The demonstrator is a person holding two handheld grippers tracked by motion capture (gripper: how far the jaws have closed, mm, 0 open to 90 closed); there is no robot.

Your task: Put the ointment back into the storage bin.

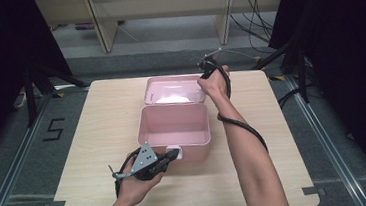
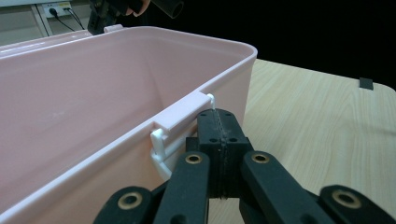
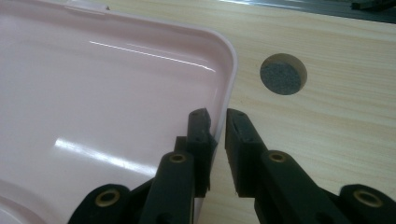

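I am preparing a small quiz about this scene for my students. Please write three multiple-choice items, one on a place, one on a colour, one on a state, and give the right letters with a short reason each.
1. Where is the left hand-held gripper?
A. at the latch on the box's near wall
B. inside the box
C. at the table's far edge

2. What colour is the box?
A. blue
B. pink
C. green

3. In what state is the box's lid?
A. shut
B. taken off and set aside
C. swung open behind the box

Answers:
1 A, the left gripper view shows its closed jaws just below the latch.
2 B, every view shows pink plastic.
3 C, the high view shows the lid lying back, the right hand-held gripper straddling its rim.
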